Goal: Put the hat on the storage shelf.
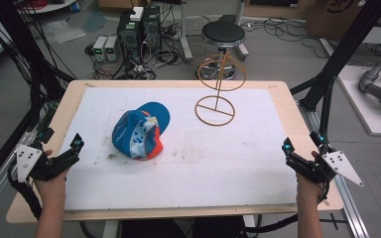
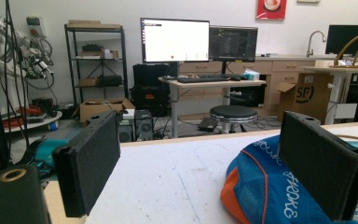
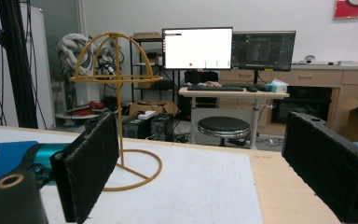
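Resting at the table's left edge, the left gripper (image 1: 59, 148) has its black, rough-padded jaws spread wide and empty; in its own view the right jaw hides part of the crumpled blue, white and orange cap (image 1: 140, 132). The cap lies left of centre on the stained white mat (image 1: 188, 163). Farther right stands a thin golden wire hat stand (image 1: 217, 89), ring-based and dome-topped, and at the right edge the right gripper (image 1: 301, 148) is also wide and empty.

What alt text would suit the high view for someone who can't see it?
A blue and orange cap lies crumpled on a white mat over a wooden table, with an empty gold wire hat stand upright behind it. A person's hands hold the left gripper and right gripper open at the table's near corners.
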`<state>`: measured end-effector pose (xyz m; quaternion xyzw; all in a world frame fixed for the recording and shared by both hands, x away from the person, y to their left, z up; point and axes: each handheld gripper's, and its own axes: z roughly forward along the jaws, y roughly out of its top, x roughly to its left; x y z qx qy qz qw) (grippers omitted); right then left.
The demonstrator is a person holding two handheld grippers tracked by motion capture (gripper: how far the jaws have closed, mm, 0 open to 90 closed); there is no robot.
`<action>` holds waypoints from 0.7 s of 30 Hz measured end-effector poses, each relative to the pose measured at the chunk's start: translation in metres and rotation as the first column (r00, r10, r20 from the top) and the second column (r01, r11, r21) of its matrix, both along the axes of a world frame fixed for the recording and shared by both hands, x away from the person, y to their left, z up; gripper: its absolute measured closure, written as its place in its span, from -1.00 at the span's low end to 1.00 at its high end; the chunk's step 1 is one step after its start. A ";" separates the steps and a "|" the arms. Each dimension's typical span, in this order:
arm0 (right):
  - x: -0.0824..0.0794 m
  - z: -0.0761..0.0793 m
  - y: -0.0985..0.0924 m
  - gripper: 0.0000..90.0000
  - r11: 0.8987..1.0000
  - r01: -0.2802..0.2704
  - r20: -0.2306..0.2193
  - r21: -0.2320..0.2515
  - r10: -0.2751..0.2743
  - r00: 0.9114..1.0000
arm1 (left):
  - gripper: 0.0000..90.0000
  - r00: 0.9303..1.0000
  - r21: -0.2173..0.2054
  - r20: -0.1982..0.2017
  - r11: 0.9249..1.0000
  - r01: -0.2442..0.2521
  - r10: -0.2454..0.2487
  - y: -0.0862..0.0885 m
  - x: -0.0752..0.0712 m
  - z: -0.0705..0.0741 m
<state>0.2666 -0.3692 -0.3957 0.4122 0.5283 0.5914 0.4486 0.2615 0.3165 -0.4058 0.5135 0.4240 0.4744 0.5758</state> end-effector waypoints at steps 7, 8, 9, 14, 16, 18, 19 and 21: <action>0.000 0.000 0.001 -0.76 1.000 0.000 -0.005 0.000 0.000 1.000 | -0.71 1.000 -0.002 0.003 1.000 -0.005 0.005 0.001 -0.001 0.001; 0.000 0.000 0.001 -0.76 1.000 -0.001 -0.006 0.001 0.001 1.000 | -0.71 1.000 -0.005 0.004 1.000 -0.008 0.008 0.001 -0.001 0.001; 0.000 0.000 0.001 -0.76 1.000 0.001 -0.006 0.001 -0.001 1.000 | -0.72 1.000 -0.005 0.002 1.000 -0.010 0.010 0.001 -0.001 0.001; 0.000 -0.001 0.000 -0.76 1.000 0.003 -0.006 0.003 -0.003 1.000 | -0.74 1.000 -0.011 -0.002 1.000 -0.017 0.017 0.000 -0.001 0.002; 0.001 -0.001 0.000 -0.76 1.000 0.003 -0.007 0.007 -0.003 1.000 | -0.74 1.000 -0.012 -0.004 1.000 -0.018 0.018 -0.001 -0.001 0.002; 0.001 -0.002 0.000 -0.76 1.000 0.004 -0.012 0.006 -0.004 1.000 | -0.74 1.000 -0.017 -0.006 1.000 -0.008 0.008 -0.004 0.001 0.004; 0.001 -0.002 0.000 -0.76 1.000 0.002 -0.008 0.003 -0.002 1.000 | -0.76 1.000 -0.017 -0.006 1.000 -0.008 0.008 -0.004 0.001 0.004; 0.001 -0.003 0.000 -0.76 1.000 0.001 -0.014 0.008 -0.001 1.000 | -0.77 1.000 -0.014 -0.024 1.000 0.008 -0.009 -0.011 0.004 0.005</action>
